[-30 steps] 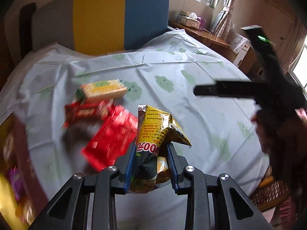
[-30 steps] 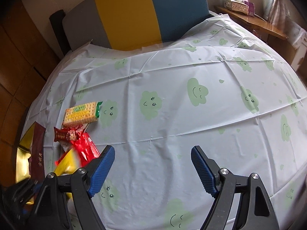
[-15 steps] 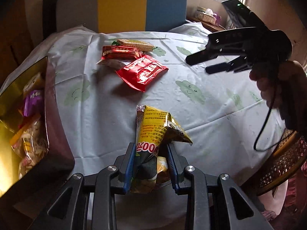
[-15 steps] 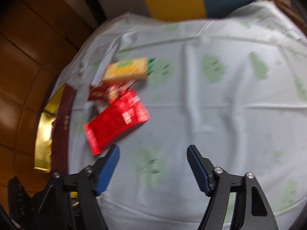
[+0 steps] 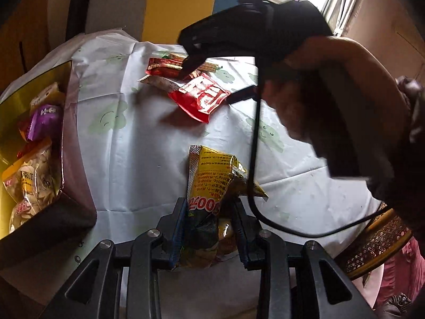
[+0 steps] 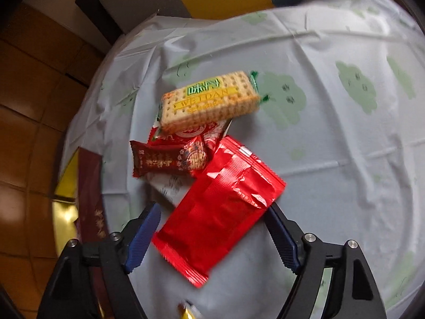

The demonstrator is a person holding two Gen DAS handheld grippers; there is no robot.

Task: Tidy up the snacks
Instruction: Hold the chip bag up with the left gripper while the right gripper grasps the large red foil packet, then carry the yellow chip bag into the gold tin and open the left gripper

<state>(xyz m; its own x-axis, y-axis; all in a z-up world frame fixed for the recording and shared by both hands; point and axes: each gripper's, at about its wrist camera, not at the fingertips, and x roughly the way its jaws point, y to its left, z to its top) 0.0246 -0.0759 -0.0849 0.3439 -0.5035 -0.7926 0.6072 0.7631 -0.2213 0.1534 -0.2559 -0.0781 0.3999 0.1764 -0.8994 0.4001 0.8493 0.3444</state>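
Note:
My left gripper [image 5: 209, 204] has a crumpled yellow snack bag [image 5: 209, 175] between its pads, held above the tablecloth; the jaws are opening slightly but still touch the bag. An open box [image 5: 75, 159] with a gold lining, at the left, holds several snacks. In the right wrist view my right gripper [image 6: 212, 208] hangs over a flat red packet [image 6: 220, 207]. Its jaws are opening and straddle the packet without pressing it. Beyond the packet lie a dark red bar [image 6: 170, 159] and a cracker pack [image 6: 209, 103]. The left wrist view shows the right gripper [image 5: 205, 86] over the red packet [image 5: 202, 98].
A person's hand [image 5: 305, 93] and a black cable [image 5: 252, 159] cross the right side of the left wrist view. A grey, yellow and blue seat back [image 5: 172, 5] stands behind the round table. A woven basket [image 5: 377, 242] sits below the table's right edge.
The right gripper came in from the right and lowered over the red packet. The left gripper carried the yellow bag nearer the gold-lined box, then held still.

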